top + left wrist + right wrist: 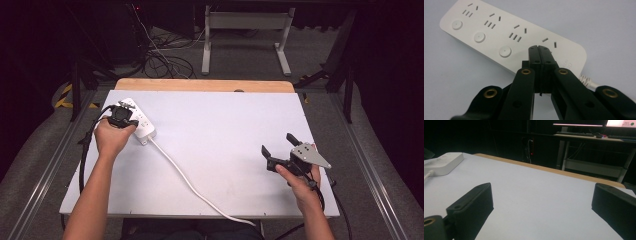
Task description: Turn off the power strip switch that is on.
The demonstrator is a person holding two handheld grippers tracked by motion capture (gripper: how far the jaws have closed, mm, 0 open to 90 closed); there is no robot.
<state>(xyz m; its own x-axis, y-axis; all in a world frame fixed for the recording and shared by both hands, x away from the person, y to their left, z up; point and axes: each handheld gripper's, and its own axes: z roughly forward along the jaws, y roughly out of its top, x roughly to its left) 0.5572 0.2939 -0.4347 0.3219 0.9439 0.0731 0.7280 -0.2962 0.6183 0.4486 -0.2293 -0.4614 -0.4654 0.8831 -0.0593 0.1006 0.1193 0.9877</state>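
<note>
Pressing down, we keep the left hand-held gripper [539, 47] pinched shut as one blunt tip on the power strip [499, 35] near its cable end; right hand-held gripper [280, 145] idles spread, well apart

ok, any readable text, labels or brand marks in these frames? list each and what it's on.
None can be read.
Power strip: a faint embossed mark near its cable end, beside the shut jaws of the left gripper, too faint to read.
Screen on the far desk in the right gripper view: glowing, its content too small and blurred.
</note>
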